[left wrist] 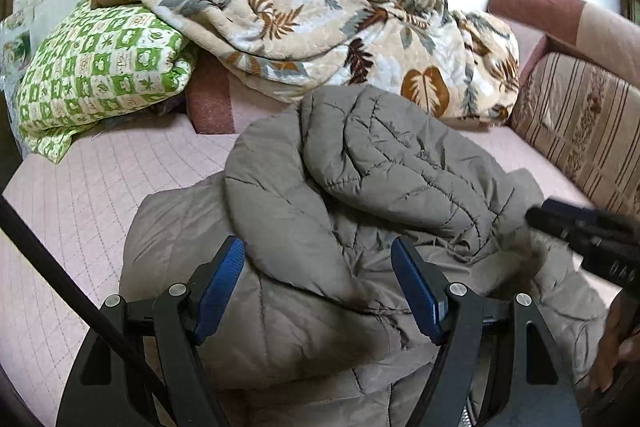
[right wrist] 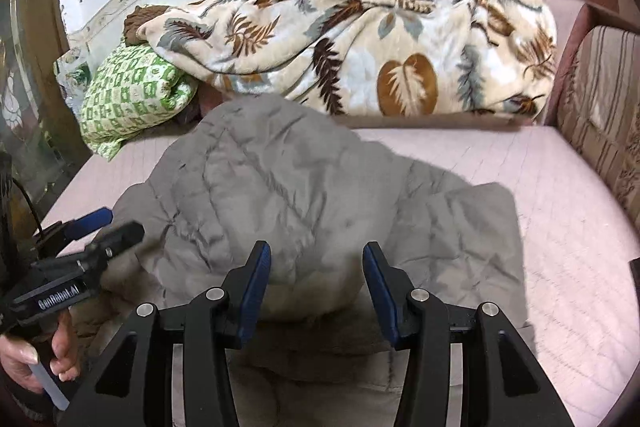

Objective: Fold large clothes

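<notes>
Grey quilted jacket [left wrist: 360, 195] lay bunched on pink bed sheet [left wrist: 80, 211]; its near edge was cut off under both grippers. Left gripper [left wrist: 318, 291] stood wide open above jacket, gripping nothing. Right gripper [right wrist: 316, 291] was half open over jacket, nothing held. Hand [right wrist: 44, 355] only partly seen. Behind jacket: leaf-pattern blanket [right wrist: 360, 51], green pillow [left wrist: 100, 67], striped cushion [left wrist: 580, 123] to side.
</notes>
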A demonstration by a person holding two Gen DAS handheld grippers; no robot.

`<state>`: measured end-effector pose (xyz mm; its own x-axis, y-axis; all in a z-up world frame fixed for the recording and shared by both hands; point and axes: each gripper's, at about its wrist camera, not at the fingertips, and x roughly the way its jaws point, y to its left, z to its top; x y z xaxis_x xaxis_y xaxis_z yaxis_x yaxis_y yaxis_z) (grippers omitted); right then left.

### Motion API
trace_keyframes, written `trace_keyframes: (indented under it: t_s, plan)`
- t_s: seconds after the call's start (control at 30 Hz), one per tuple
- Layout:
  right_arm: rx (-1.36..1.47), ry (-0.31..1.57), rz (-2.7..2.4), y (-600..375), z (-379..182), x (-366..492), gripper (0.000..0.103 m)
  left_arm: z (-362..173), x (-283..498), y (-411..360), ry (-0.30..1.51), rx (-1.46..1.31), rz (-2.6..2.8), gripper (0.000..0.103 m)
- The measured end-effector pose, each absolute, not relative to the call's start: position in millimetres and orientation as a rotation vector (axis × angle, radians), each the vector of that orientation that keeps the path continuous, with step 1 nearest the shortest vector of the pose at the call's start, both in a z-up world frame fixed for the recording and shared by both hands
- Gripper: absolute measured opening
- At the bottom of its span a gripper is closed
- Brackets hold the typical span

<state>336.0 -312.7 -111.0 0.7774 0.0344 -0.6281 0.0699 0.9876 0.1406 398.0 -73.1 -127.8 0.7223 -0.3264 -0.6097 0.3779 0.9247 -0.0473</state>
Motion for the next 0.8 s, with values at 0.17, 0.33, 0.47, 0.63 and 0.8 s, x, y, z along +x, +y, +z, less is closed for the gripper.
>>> trace_keyframes:
  t_s: [0.17, 0.33, 0.47, 0.63, 0.8]
  plan:
    - [0.215, 0.617, 0.009, -319, -105, 333, 0.052, -138, 400, -81, 0.674, 0.098, -0.397, 0.075]
    - [0.205, 0.666, 0.089, -296, -126, 352, 0.052, -151, 402, -92, 0.705, 0.134, -0.404, 0.075]
    - [0.17, 0.754, 0.087, -282, -149, 367, 0.052, -160, 404, -97, 0.744, 0.157, -0.399, 0.075]
    - [0.198, 0.82, 0.094, -287, -165, 374, 0.053, -167, 406, -99, 0.771, 0.177, -0.393, 0.076]
    - [0.169, 0.823, 0.09, -284, -167, 371, 0.055, -168, 403, -100, 0.764, 0.194, -0.389, 0.076]
